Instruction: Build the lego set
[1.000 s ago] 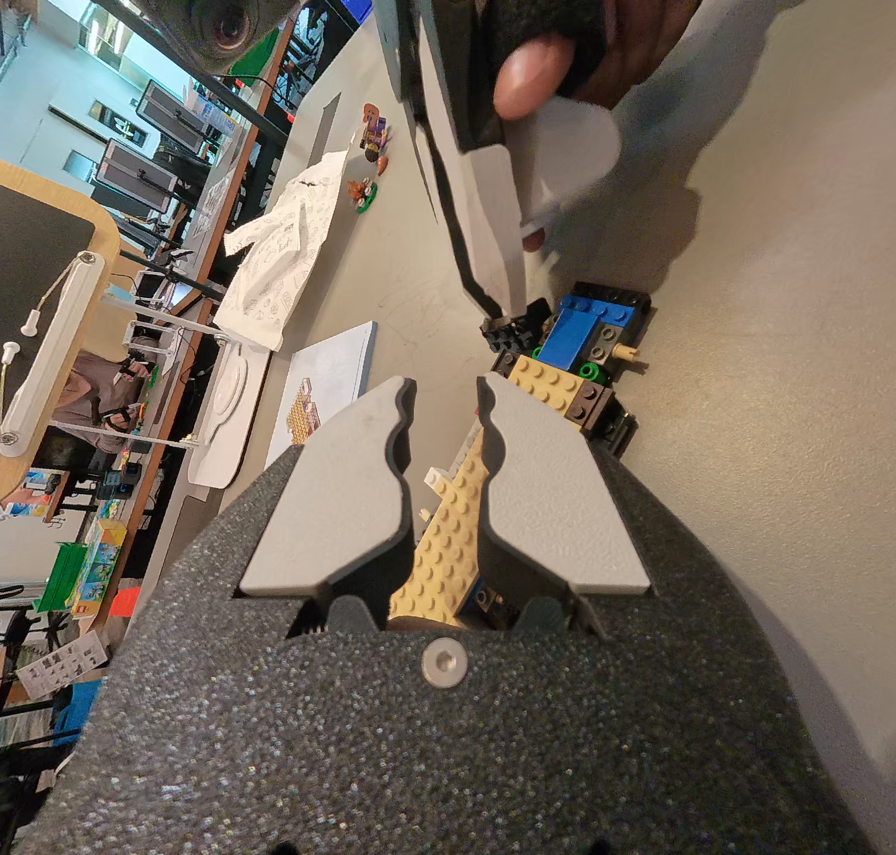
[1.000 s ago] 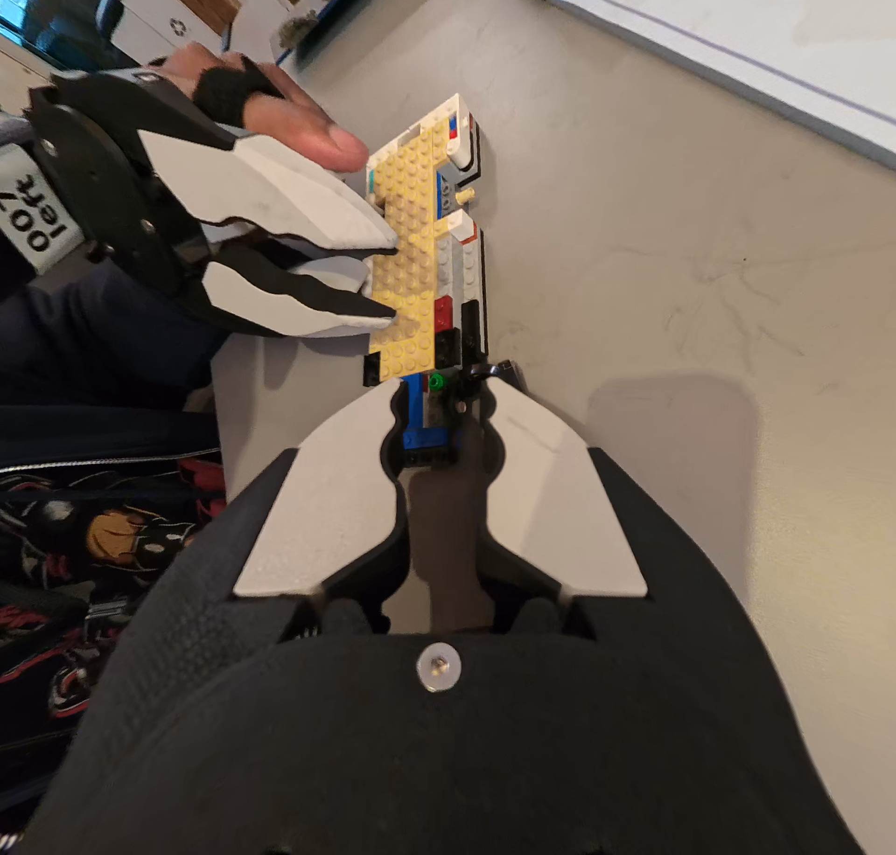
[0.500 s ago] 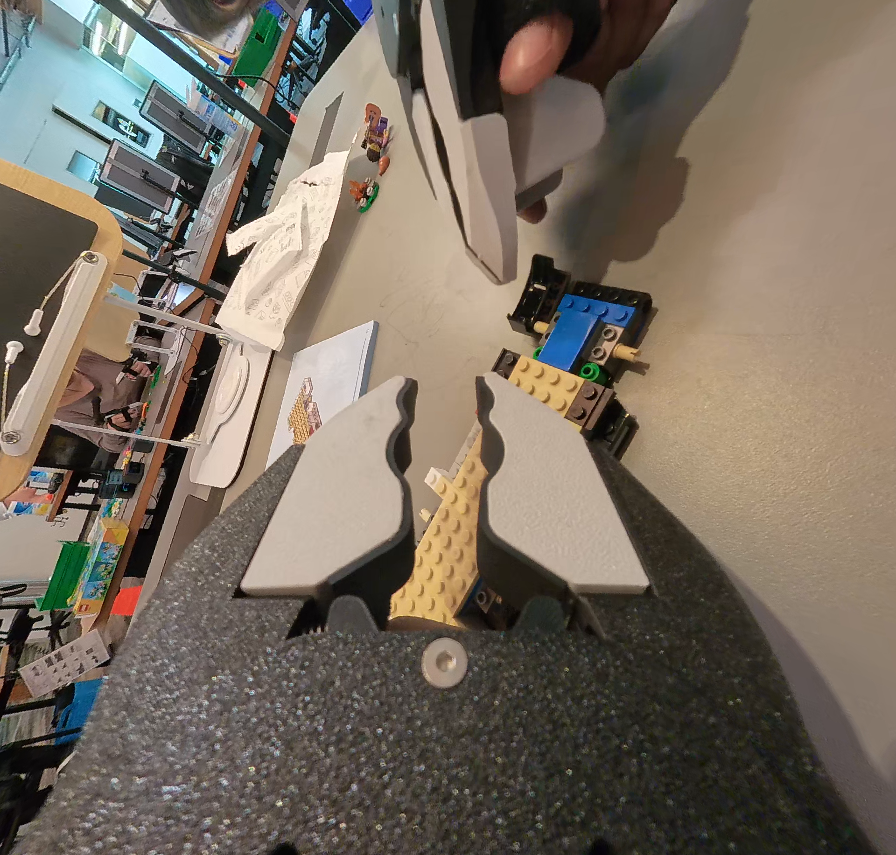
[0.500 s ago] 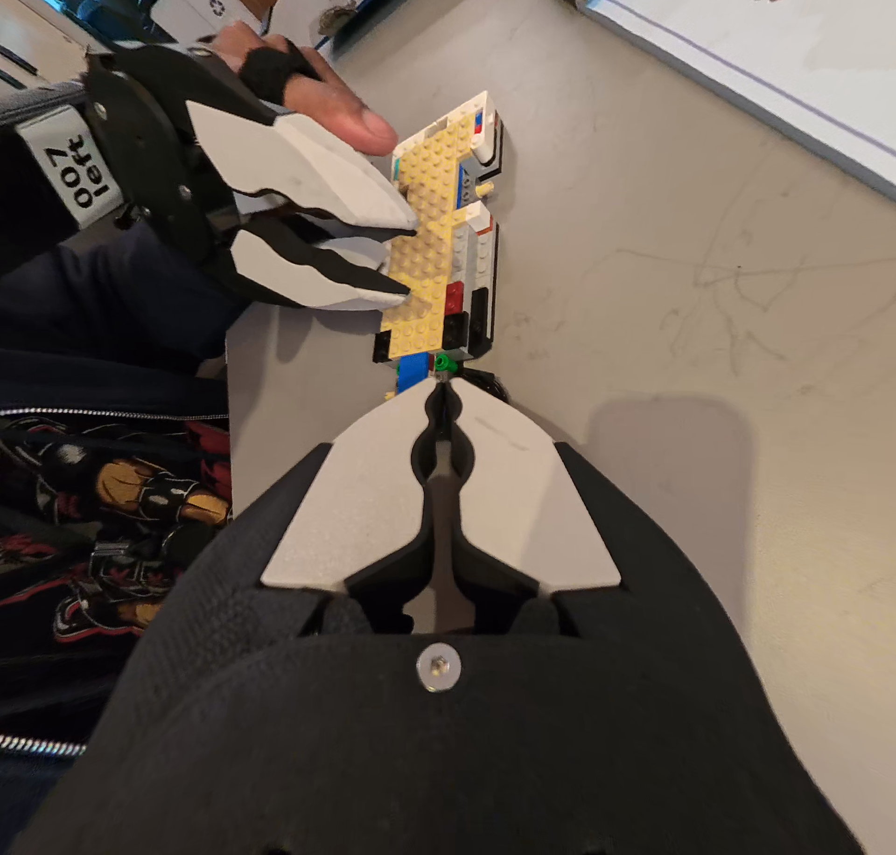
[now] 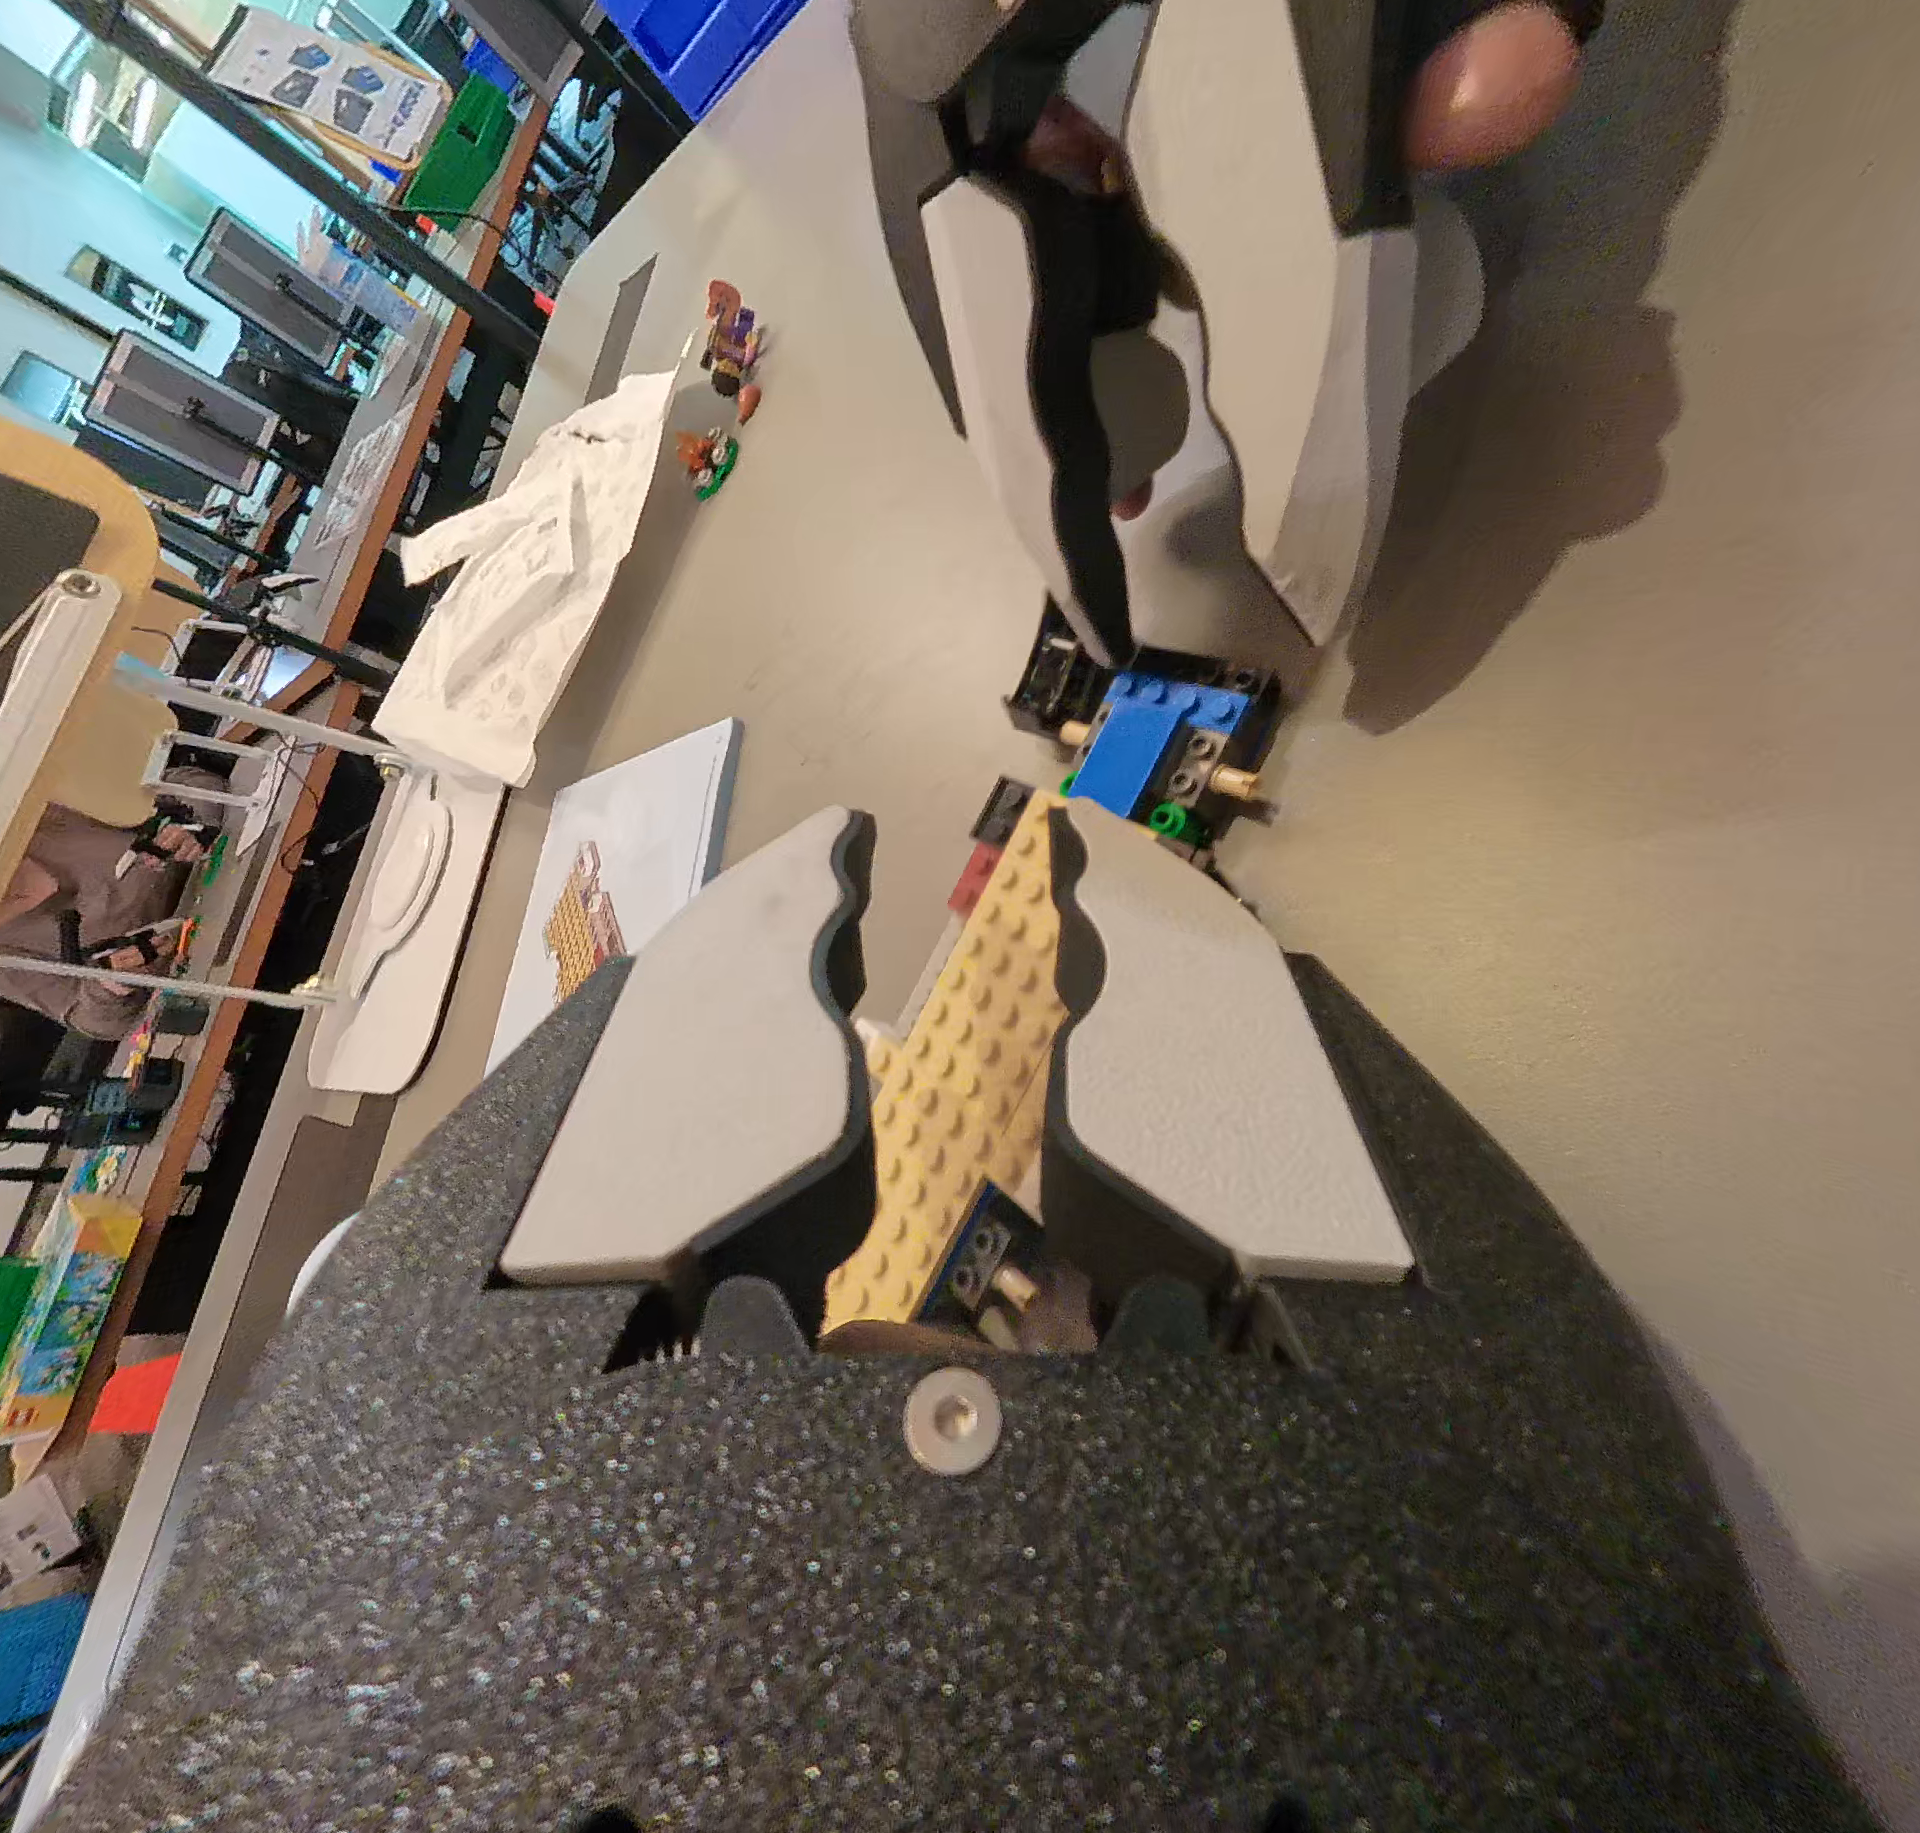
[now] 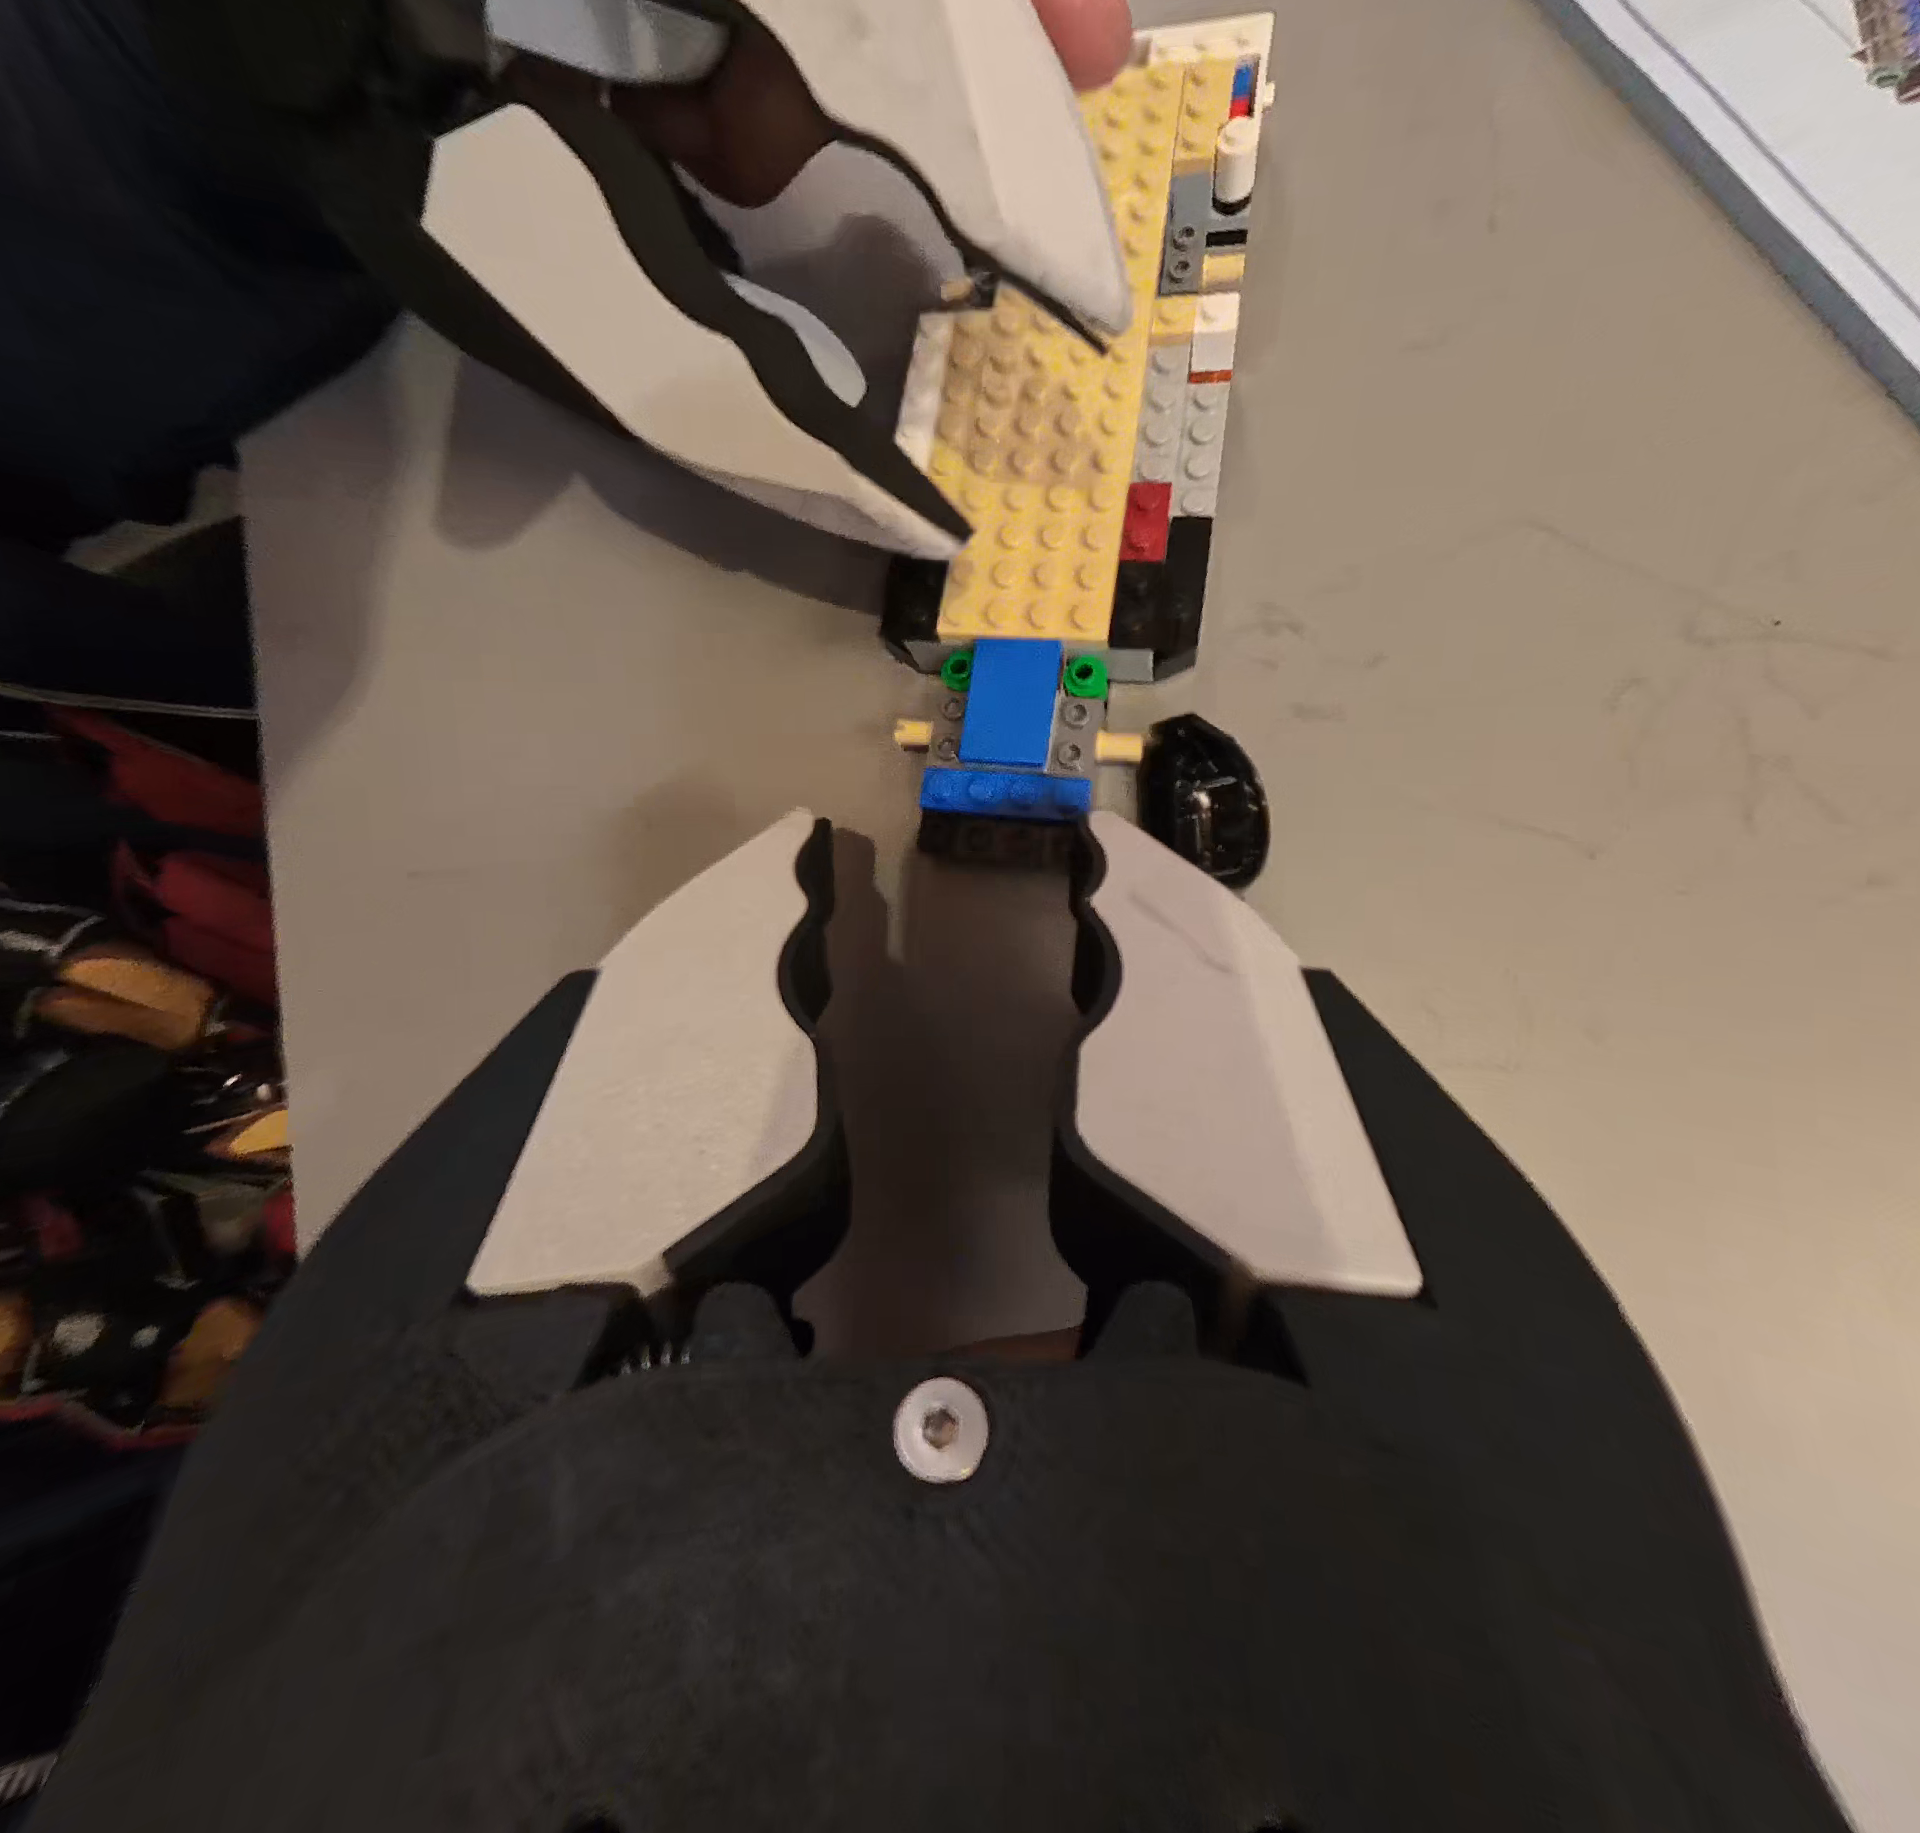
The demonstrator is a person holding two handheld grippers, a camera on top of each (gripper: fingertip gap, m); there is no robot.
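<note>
A long brick model with a tan studded top (image 6: 1049, 557) lies on the grey table (image 6: 1507, 848). It ends in a blue and black section (image 6: 1013, 708) with green studs. My left gripper (image 6: 1029, 433) is open, and its two fingertips rest on the tan top. In the left wrist view (image 5: 956, 817) the tan plate (image 5: 966, 1056) lies between the fingers with a gap on the left side. My right gripper (image 6: 951, 827) is open and empty, its tips at the black end of the blue section. It also shows in the left wrist view (image 5: 1216, 640). A loose black curved piece (image 6: 1205, 796) lies beside that end.
An instruction booklet (image 5: 634, 848) lies left of the model and shows at the top right of the right wrist view (image 6: 1714, 121). Crumpled white paper (image 5: 530, 588) and small brick figures (image 5: 727, 360) lie farther back. The table edge and a person's lap (image 6: 125, 952) are at left.
My right gripper shut half a second ago and has opened wide again, moving in close to the model's blue end. My left gripper has stayed on the tan plate.
</note>
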